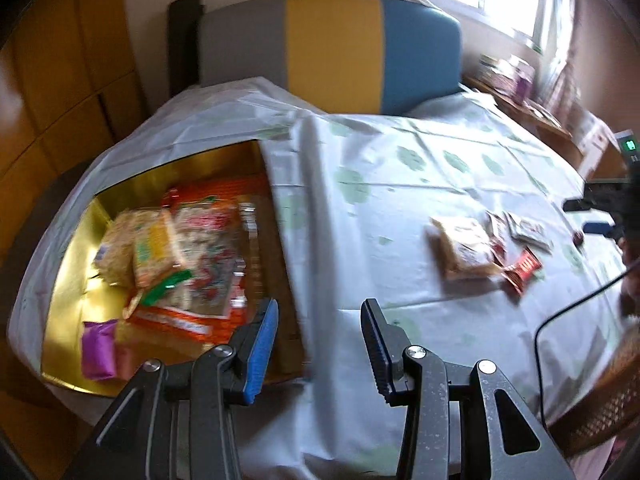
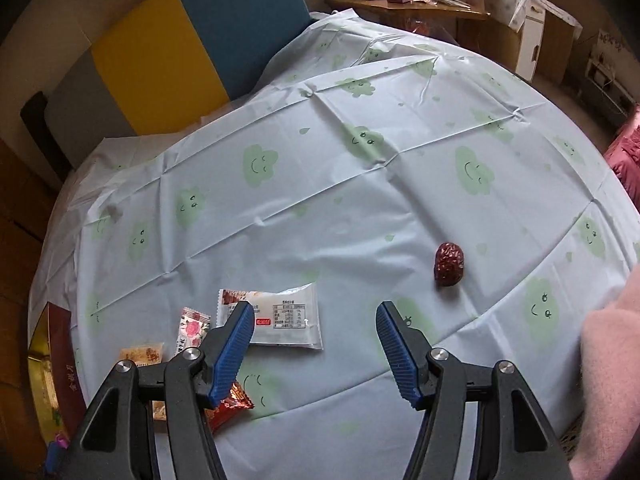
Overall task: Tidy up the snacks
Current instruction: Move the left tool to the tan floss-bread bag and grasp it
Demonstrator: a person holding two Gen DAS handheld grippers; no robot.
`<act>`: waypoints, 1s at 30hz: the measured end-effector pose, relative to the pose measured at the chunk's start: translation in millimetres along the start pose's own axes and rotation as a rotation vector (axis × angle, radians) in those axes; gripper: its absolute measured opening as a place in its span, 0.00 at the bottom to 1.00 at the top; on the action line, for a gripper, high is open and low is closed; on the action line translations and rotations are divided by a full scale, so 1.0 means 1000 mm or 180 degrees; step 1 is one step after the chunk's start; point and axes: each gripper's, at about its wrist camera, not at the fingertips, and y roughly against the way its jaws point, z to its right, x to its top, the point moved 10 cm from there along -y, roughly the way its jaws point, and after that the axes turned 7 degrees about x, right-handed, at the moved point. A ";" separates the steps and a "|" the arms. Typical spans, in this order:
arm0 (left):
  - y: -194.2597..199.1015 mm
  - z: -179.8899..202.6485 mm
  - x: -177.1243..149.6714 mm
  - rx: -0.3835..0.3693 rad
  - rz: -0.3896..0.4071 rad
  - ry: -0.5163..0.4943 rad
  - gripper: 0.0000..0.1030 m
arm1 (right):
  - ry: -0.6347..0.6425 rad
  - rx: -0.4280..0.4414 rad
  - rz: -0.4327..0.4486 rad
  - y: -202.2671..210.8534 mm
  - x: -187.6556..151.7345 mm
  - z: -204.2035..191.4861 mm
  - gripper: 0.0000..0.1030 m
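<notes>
Both tongs open, nothing between the jaws. Left gripper (image 1: pixel 318 334) hangs over the near right edge of the gold box (image 1: pixel 76 264), which sits at the table's left side w/ snack packs (image 1: pixel 188 256) piled inside and a purple pack (image 1: pixel 98 348) in its near corner. Right gripper (image 2: pixel 316 340) is over the tablecloth (image 2: pixel 320 184), jaws wider apart. Loose snacks lie on the cloth: white packet (image 2: pixel 286 320) just behind its left finger, rose-print candy (image 2: pixel 192 330) beside that, red wrapper (image 2: pixel 228 410) under the finger, dried red date (image 2: pixel 449 264) alone off to the right. Pink sleeve (image 2: pixel 608 380) at right edge
</notes>
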 end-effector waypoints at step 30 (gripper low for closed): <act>-0.095 0.162 0.040 -0.0524 -0.0475 -0.0742 0.69 | -0.0105 0.0203 -0.0103 -0.005 -0.006 -0.003 0.63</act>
